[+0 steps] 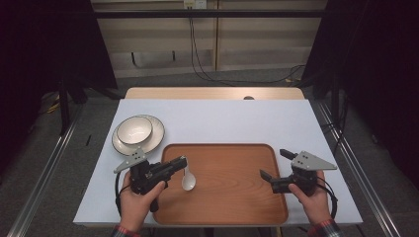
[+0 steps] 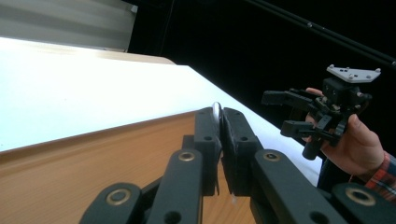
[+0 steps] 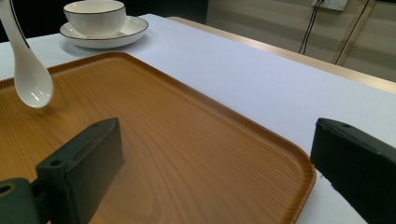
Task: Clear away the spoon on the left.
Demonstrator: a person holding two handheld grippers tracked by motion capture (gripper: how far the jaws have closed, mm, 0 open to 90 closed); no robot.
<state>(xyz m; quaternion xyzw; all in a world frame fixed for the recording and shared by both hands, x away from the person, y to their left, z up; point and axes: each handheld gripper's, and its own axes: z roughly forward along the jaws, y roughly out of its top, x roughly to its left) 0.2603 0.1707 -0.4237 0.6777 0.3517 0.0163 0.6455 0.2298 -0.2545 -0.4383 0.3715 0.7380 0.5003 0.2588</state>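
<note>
Left gripper: fingers closed on the handle of a white spoon. In the left gripper view the handle's edge shows pinched between the two fingers. The bowl of the spoon hangs below the fingertips, over the left part of the tray; whether it touches the wood cannot be told.

Right gripper: fingers wide open, holding nothing, over the tray's right edge. In the right gripper view one finger stands above the tray, the other beyond its rim, above the bench.

Tray: brown wood, rounded corners, lying on the white bench between the two hands.

Bowl: white with a dark rim, standing in a white plate. Both lie on the bench beyond the left fingers, off the tray's far left corner, well apart from the right fingers.

Left hand and right hand grip the handles; plaid cuffs show at the wrists.
</note>
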